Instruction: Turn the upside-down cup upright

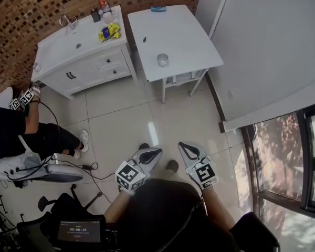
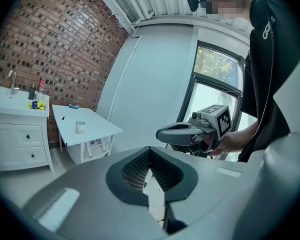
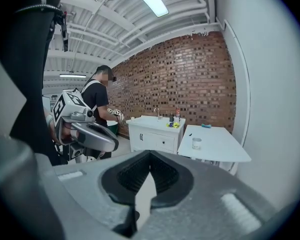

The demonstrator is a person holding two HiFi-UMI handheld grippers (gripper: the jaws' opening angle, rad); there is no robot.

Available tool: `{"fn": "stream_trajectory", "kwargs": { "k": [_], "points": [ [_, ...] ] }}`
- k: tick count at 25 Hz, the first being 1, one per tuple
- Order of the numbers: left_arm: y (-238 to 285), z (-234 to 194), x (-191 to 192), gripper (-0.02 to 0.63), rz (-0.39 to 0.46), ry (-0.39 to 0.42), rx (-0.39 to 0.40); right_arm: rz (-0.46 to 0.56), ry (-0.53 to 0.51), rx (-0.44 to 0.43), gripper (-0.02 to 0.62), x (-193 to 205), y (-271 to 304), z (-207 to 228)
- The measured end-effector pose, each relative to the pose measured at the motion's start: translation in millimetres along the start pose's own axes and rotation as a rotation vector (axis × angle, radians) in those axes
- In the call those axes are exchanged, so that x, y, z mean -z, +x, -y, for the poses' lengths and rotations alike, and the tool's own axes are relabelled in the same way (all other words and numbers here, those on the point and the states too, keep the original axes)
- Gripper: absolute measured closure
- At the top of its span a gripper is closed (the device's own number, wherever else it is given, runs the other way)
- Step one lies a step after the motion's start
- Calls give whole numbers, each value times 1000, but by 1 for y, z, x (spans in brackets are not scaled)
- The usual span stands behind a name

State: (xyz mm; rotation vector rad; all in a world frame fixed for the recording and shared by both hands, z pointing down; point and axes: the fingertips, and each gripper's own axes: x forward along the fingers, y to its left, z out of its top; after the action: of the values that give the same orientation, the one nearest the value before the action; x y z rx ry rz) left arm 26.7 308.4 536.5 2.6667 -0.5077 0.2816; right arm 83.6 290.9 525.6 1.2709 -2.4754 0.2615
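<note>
Cup [image 1: 163, 60] stands on the far white bench [image 1: 178, 35], well apart across the floor. Left gripper [image 1: 152, 154] and right gripper [image 1: 188, 150] are clenched and empty, held near the body, probably because nothing is within reach.

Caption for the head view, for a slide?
Left gripper and right gripper shut, empty, far from the cup on the white table.

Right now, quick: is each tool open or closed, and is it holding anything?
Left tool: closed, holding nothing.
Right tool: closed, holding nothing.
</note>
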Motion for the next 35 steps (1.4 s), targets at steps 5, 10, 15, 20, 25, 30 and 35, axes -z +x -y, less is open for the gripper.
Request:
{"fn": "stream_trajectory", "kwargs": {
  "k": [5,10,15,20,25,30,35],
  "points": [
    [0,26,15,594,12,-8,-23,-1,-22,-26,603,13,-24,-11],
    [6,44,21,594,21,-9,-18,10,-14,-26,603,16,-37,-16],
    [16,64,26,594,24,-3,-3,15,-1,-20,603,25,-56,-20],
    [22,73,29,594,18,3,-1,12,0,-14,603,35,-69,-15],
    [25,77,30,594,14,4,-9,17,0,-9,603,38,-75,-6],
    [22,77,31,594,19,3,-26,21,-6,-20,603,38,-74,-6],
    [20,77,30,594,29,2,-41,20,-14,-40,603,36,-72,-10]
  ]
}}
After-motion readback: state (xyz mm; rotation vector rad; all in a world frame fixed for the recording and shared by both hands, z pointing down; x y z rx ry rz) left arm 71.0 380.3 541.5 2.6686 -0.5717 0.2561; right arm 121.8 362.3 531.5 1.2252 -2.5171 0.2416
